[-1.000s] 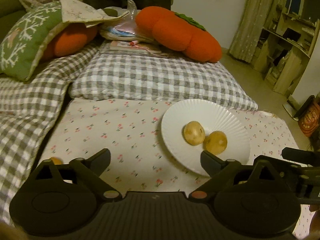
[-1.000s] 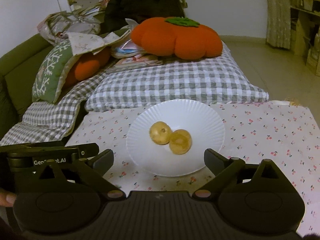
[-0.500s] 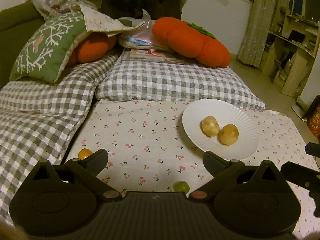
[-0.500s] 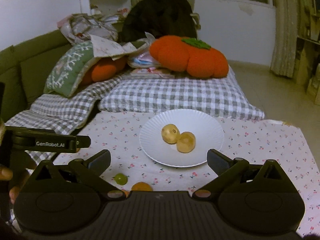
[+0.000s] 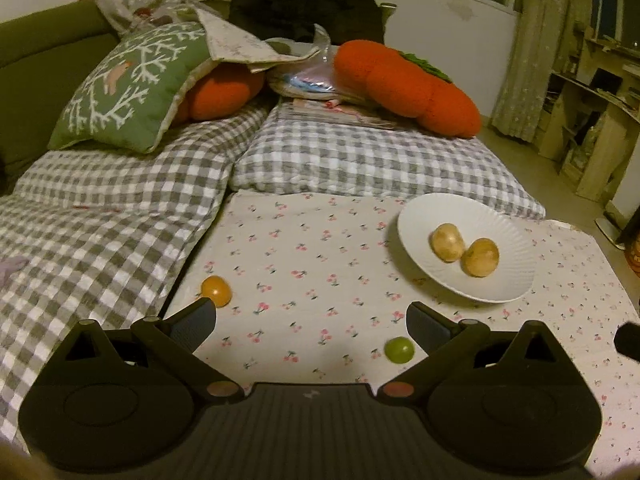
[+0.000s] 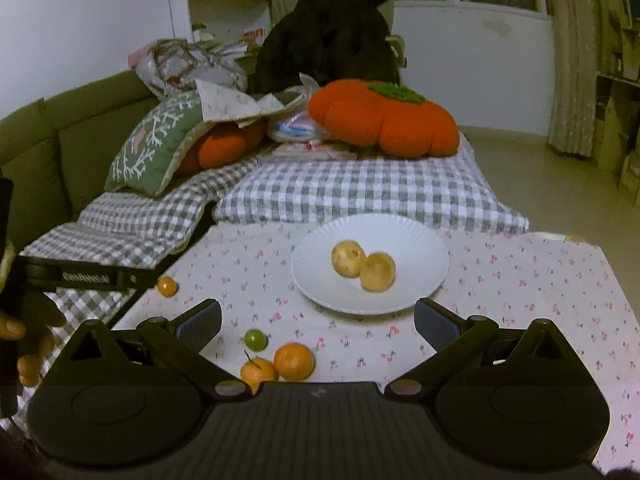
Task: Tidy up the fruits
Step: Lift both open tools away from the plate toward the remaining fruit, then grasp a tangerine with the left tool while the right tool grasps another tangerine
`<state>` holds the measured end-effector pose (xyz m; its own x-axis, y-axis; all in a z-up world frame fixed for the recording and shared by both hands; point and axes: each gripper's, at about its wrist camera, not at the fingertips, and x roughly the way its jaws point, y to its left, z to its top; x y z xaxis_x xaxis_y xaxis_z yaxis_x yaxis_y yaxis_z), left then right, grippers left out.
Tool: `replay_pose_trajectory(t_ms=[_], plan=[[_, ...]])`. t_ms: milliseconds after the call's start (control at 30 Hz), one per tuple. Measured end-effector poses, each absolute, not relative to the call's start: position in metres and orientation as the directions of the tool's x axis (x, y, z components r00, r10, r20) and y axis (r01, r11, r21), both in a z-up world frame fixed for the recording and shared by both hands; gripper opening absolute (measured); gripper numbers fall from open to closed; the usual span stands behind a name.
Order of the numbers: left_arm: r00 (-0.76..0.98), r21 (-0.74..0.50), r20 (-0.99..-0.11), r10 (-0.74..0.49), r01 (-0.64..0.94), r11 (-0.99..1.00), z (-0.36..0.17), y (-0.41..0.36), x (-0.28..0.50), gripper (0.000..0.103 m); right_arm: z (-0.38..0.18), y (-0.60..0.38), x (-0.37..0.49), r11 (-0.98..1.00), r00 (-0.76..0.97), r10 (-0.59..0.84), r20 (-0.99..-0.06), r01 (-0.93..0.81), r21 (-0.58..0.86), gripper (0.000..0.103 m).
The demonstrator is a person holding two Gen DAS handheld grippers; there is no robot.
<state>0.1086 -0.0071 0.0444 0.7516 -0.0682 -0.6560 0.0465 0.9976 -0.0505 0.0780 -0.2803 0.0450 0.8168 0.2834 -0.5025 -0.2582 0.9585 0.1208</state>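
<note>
White and ribbed, the plate (image 5: 496, 224) sits on the cherry-print cloth (image 5: 320, 248), and in the left wrist view it lies ahead and to the right of the left gripper (image 5: 312, 320), holding two yellow-brown fruits (image 5: 464, 252) that touch each other. The left gripper's fingers (image 5: 196, 320) are spread wide with nothing between them. A small orange fruit (image 5: 216, 290) lies loose on the cloth just beyond the left fingertip, near the checked bedding (image 5: 120, 232), and a green fruit (image 5: 399, 350) lies just inside the right fingertip. Both are round, so no long axis matters for a grasp.

From the right wrist view, the right gripper (image 6: 318, 320) also stands wide apart and empty, with the plate straight ahead between the fingertips. The green fruit (image 6: 255, 339) lies low and left of centre, just beside the left finger (image 6: 200, 320), and two oranges (image 6: 280, 366), touching, sit close under the gripper body. The small orange fruit (image 6: 167, 286) lies farther left, beside the black body of the left gripper (image 6: 80, 276).

My judgement is that four loose fruits remain to be put on the plate. The small orange one is nearest the left gripper; the pair of oranges is nearer the right, which would have to draw back and dip to reach them.
</note>
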Motion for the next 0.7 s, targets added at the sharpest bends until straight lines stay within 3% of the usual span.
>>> replay_pose_trajectory(t_ms=[167, 400, 700], plan=[[0.736, -0.122, -0.673, -0.079, -0.005, 0.992, 0.044, 0.013, 0.104, 0.093, 0.04, -0.273, 0.076, 0.943, 0.781, 0.331, -0.529, -0.297, 0.151, 0.103], [0.689, -0.159, -0.712, -0.138, 0.033, 0.987, 0.034, 0.012, 0.093, 0.093, 0.027, -0.255, 0.075, 0.928, 0.715, 0.337, -0.613, -0.362, 0.089, 0.103], [0.636, -0.131, -0.746, -0.197, 0.15, 0.98, 0.02, -0.02, 0.09, 0.093, 0.01, -0.277, 0.095, 0.933, 0.649, 0.359, -0.671, -0.23, 0.277, 0.1]])
